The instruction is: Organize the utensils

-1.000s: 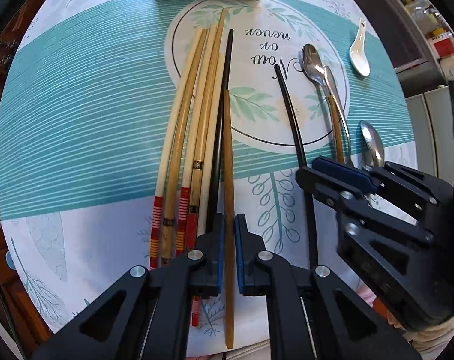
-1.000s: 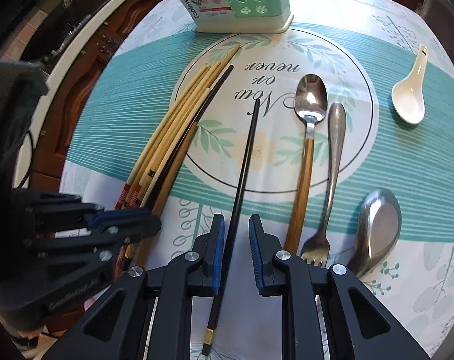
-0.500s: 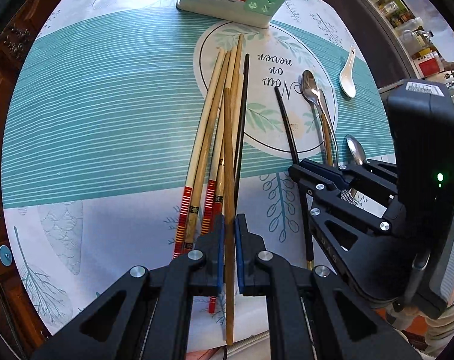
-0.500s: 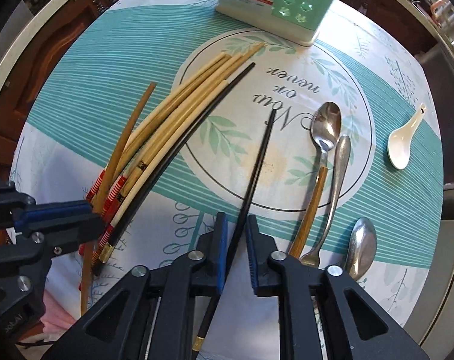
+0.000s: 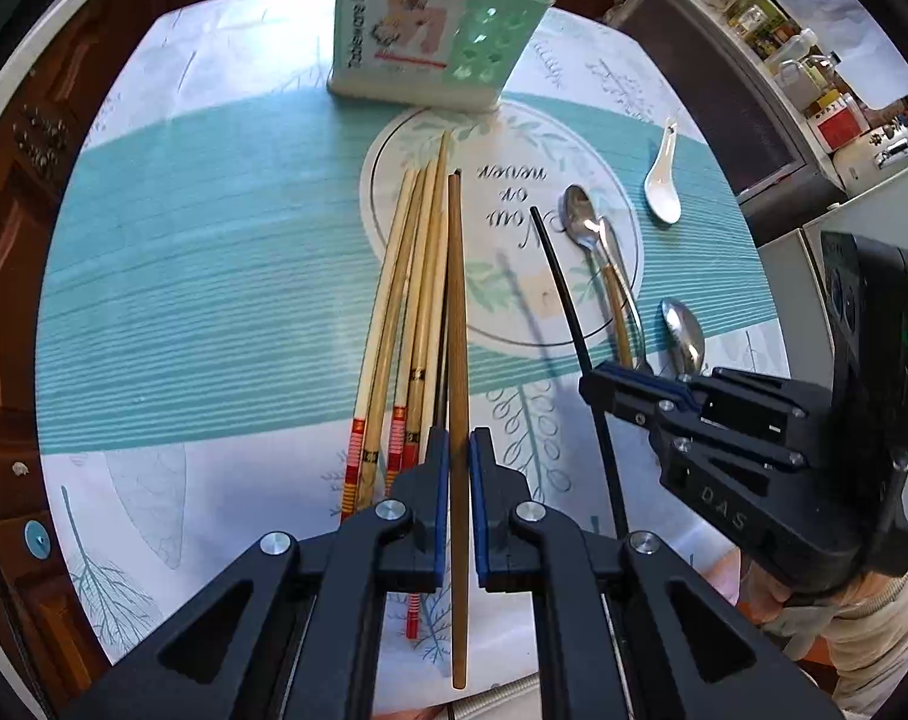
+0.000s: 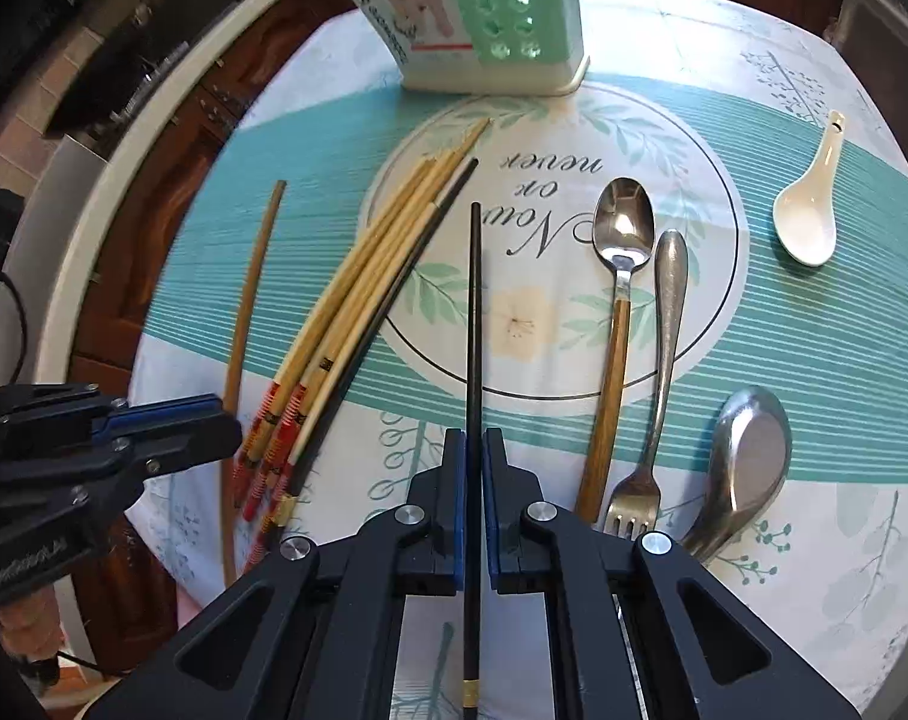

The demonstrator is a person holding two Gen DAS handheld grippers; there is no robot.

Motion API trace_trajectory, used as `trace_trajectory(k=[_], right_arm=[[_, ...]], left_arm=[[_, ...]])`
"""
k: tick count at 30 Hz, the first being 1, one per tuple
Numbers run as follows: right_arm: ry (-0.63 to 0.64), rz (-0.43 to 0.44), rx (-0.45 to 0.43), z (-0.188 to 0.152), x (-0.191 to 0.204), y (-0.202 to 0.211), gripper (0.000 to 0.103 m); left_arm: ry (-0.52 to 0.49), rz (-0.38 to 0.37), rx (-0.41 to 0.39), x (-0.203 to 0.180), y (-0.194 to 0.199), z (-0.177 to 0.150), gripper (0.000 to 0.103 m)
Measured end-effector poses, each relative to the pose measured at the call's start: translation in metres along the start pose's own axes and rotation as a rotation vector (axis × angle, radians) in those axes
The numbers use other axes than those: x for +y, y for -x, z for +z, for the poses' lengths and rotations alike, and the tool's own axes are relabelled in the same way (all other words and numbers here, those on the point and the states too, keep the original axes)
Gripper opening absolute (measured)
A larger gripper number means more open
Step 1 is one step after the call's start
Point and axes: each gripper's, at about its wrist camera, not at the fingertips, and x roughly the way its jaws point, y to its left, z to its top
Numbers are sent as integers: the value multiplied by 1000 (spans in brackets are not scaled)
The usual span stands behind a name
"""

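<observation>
My left gripper is shut on a brown wooden chopstick, held above the table and pointing toward the green utensil holder. My right gripper is shut on a black chopstick with a gold band near its end. A bundle of pale chopsticks with red ends and another black one lie on the cloth, left of the right gripper. In the right wrist view the left gripper shows at the left with the brown chopstick. The right gripper shows at the right in the left wrist view.
A wood-handled spoon, a steel fork, a large steel spoon and a white ceramic spoon lie right of the chopsticks on the teal tablecloth. The holder stands at the far edge. Dark wooden cabinets lie beyond the table's left side.
The right gripper's jaws have closed onto the black chopstick and raised it. The left gripper has risen with the brown chopstick, so more of the table and the holder shows.
</observation>
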Motion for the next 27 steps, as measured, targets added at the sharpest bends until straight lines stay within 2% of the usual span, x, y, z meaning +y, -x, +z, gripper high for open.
trace_trajectory(k=[8,11,19,27], right_arm=[[-11,122,-177,-16,0,42,4],[2,151,-255,-17,-2,73,4],[62,157,-428,8,-2,141,4],[103,152,-556,48,3,203,4]], left_arm=[[-46,38,-121,-25,15,2,4],[-57,52,-168,-32,23,5,4],[-73,72,-295,-37,64,22,4],[-72,102,-441,-38,117,61,4]])
